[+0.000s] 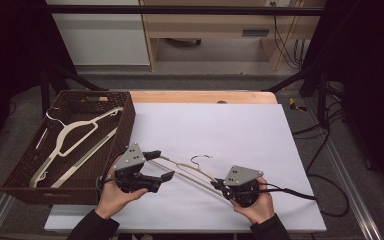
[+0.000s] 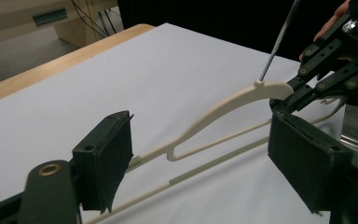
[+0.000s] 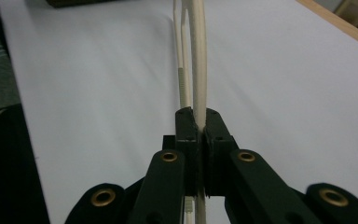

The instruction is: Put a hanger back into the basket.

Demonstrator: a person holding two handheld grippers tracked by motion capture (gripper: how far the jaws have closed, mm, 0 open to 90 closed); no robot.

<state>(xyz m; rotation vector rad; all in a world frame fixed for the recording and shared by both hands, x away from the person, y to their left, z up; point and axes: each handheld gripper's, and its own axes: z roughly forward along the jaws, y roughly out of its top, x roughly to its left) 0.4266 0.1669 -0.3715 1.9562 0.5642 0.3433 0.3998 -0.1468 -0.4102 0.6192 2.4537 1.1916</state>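
The big white sheet [image 1: 230,140] covers most of the wooden table [image 1: 200,96]. At the table's left edge sits a dark woven basket [image 1: 125,125], and one cream hanger [image 1: 72,137] already lies inside it. So the job looks like putting hangers into the basket.

A second cream coat hanger [image 1: 190,172] is near the front edge of the sheet, between the two hands. Its thin metal hook [image 1: 200,159] points toward the back of the table. In the left gripper view the hanger [image 2: 223,109] looks lifted at its far end and slopes down toward the near end.

The right gripper [image 1: 221,186] is at the hanger's right end. Its jaws are squeezed tight on the hanger's shoulder, and in the right gripper view the cream bar [image 3: 198,70] runs straight out from between the pads [image 3: 186,128].

The left gripper [image 1: 161,165] is at the hanger's left end. Its jaws stand wide apart. The hanger's arm passes between them, but the pads [image 2: 109,154] do not press on it, so this gripper holds nothing.

I think the step in hand is the pick-up: the right hand has the hanger and the left hand has let go. Next, the right hand needs to carry the hanger left, over the basket's near wall, and lower it beside the first hanger. It should keep the hook from catching on the basket's rim.
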